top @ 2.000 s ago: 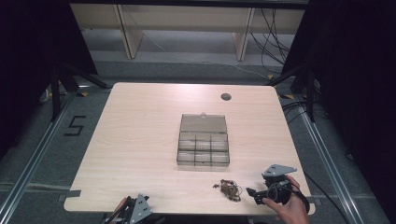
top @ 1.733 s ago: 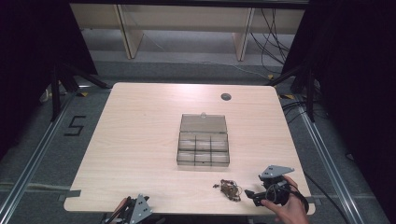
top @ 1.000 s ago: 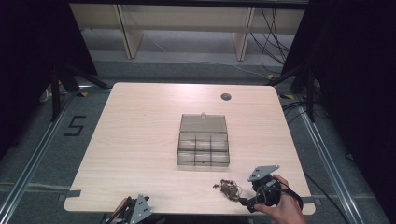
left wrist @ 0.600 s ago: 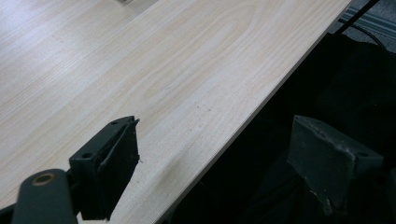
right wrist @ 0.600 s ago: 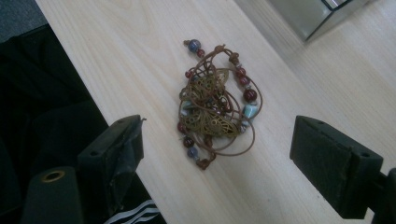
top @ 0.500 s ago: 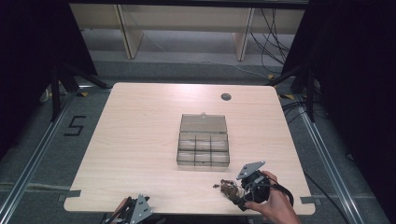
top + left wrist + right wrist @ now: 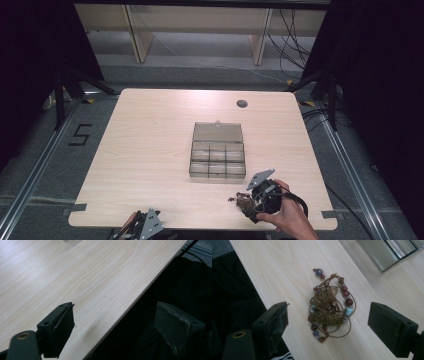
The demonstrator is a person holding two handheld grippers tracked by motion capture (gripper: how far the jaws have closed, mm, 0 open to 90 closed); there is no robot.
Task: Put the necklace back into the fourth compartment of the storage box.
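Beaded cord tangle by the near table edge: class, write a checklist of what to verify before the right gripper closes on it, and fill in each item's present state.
1. Right gripper open wide enough: ok, its jaws stand well apart.
2. Beaded cord tangle lies between the jaws: ok in the right gripper view, a jaw on each side.
3. Jaws low enough to catch the cord: cannot tell, height above the table is unclear.
4. Compartment box open and ready: ok, lid laid back, compartments look empty.
5. Tangle safely on the table: ok, but close to the near edge.
6. Left gripper out of the way: ok, open, at the near table edge.
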